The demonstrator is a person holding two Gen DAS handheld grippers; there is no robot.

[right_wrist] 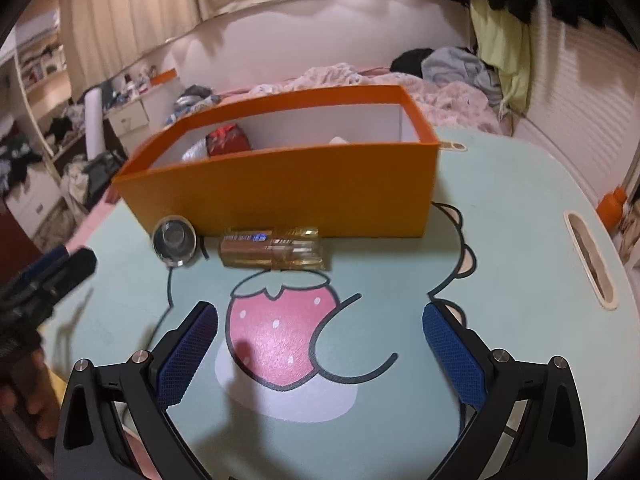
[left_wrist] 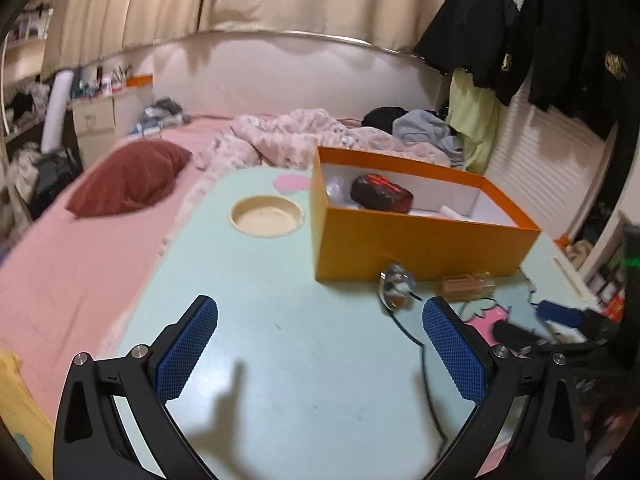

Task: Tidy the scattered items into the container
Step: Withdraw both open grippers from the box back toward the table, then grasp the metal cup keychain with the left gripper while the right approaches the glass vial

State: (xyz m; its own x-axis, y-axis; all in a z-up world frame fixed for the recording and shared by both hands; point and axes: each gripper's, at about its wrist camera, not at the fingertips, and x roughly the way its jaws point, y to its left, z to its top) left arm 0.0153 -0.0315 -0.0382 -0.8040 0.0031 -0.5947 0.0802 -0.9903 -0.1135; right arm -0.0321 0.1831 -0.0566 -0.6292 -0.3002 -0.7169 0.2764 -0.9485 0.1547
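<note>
We're guessing the amber bottle (right_wrist: 274,249) touching the orange box (right_wrist: 280,188) is slippery, so we're eyeing its middle, both grippers (right_wrist: 320,354) gaping empty.

two low wrist views over the table (left_wrist: 280,320), both facing the orange box (right_wrist: 280,184)

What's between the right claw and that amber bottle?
Only bare table printed with a strawberry, in the right wrist view; right claw, amber bottle.
</note>
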